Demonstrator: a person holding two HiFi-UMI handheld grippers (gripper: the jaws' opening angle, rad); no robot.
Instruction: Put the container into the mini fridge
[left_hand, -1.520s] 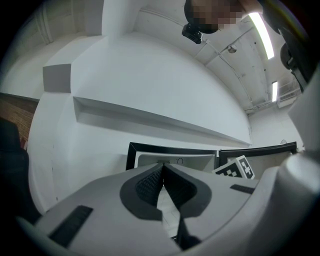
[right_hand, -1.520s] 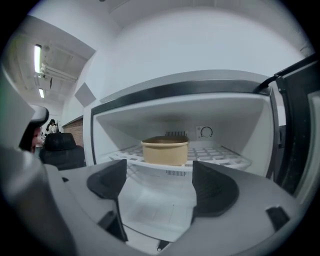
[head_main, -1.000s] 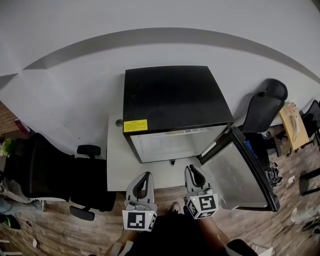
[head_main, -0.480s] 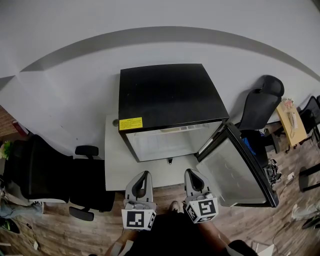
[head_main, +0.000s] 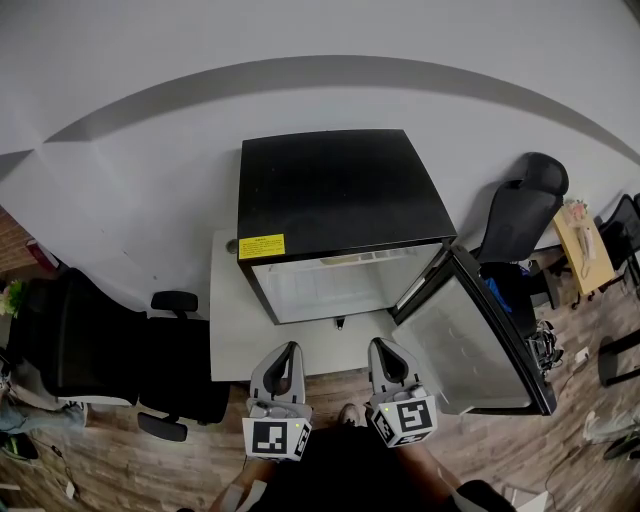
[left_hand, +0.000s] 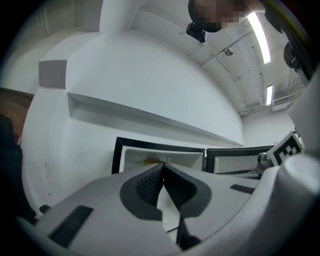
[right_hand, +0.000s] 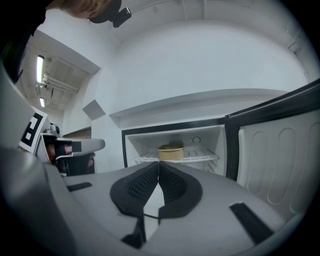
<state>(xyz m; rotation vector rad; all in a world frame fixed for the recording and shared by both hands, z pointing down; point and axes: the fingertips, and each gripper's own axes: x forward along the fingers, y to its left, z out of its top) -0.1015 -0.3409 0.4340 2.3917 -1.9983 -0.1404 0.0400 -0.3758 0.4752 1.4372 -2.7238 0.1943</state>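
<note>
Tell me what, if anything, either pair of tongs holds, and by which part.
Nothing. The left tongs and right tongs are shut and empty; the container sits on the mini fridge shelf.

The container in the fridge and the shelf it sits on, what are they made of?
The container looks like tan cardboard or matte plastic. Its colour is dull and even with no shine, but it is too small to be sure. The shelf looks like white coated wire, with thin parallel bars and gaps between them.
</note>
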